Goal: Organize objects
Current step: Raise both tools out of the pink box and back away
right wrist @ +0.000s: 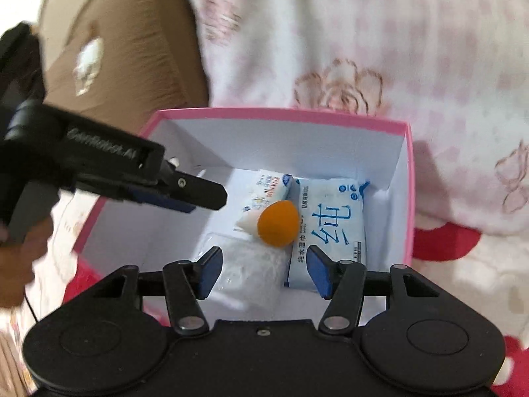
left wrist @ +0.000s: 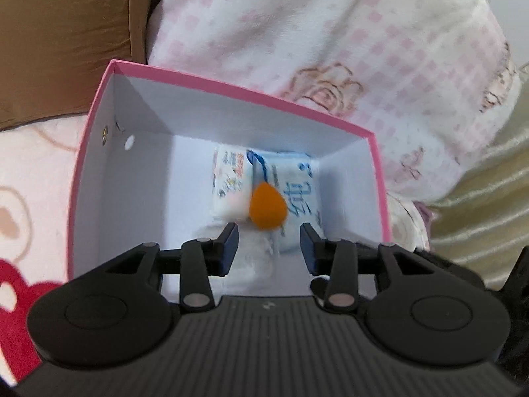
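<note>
Pink card forms the outside of the open box (left wrist: 377, 172), white inside, set on a soft blanket (left wrist: 380, 43) printed with pink checks and roses. The right wrist view alone shows the left gripper (right wrist: 211, 198) from the side, reaching in over the box's left wall with a hand (right wrist: 13, 264) behind it; there its fingers look close together and bare, and its own view shows a gap between its blue pads (left wrist: 228, 244) with nothing pressed between them. The left wrist view alone shows a small round hole (left wrist: 129, 142) in the box's left wall and a brown cushion (left wrist: 62, 33) beyond.

An orange egg-shaped object (right wrist: 277, 223) lies in the box on the seam between a small white packet (right wrist: 267, 192) and a larger blue-lettered wipes pack (right wrist: 330, 228); it sits ahead of both grippers' fingertips, apart from them. Nearer the camera lies a clear wrapped bundle (right wrist: 251, 271), possibly tissue, though blur makes that hard to tell. The right gripper (right wrist: 264, 271) hangs over the near end of the box, jaws parted wide and empty, the bundle and the wipes pack below.
</note>
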A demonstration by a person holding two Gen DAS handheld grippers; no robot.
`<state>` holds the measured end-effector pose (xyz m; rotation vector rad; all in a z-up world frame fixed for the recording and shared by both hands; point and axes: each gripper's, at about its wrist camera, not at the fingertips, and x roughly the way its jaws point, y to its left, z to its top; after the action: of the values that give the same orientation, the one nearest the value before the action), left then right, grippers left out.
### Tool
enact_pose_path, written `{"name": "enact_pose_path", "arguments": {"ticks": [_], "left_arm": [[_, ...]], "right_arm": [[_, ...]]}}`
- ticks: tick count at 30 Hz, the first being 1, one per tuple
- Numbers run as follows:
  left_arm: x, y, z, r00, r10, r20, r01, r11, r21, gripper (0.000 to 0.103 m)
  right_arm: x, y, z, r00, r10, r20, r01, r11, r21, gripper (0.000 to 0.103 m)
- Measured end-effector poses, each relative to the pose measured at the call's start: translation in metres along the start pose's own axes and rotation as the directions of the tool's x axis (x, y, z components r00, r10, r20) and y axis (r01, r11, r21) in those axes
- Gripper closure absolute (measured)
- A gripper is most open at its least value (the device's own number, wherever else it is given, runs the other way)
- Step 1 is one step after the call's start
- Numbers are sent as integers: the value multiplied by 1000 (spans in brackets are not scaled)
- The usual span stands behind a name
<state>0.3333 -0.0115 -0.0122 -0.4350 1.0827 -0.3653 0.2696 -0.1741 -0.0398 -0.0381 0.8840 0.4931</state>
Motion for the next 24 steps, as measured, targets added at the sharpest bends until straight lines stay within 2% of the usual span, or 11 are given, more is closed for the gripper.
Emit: {"name": "enact_pose_path", "arguments": {"ticks": [6,9,13,20,24], "left_arm": [[-46,-21,-18,999,-43,3,43,999,31,62],[-67,-30,-27,999,-31,18,29,998,61,59],[-90,-40,-41,1000,-11,23,8,991,133,61],[-121,-48,-64,1000,6,30,-12,981,192,59],[-132,-51,-73,1000,13,19,-17,978,206,58]], "right_arm": [[-40,6,-5,999,2,37,-1,1000,-27,40],[-61,11,-14,998,7,65,-6,1000,-16,38],[-95,29,-32,996,-10,86,16,998,-64,34],[-124,58,-45,995,-30,93,43,990,-134,33],[-137,68,-52,994,-35,103,49,989,-140,25]]}}
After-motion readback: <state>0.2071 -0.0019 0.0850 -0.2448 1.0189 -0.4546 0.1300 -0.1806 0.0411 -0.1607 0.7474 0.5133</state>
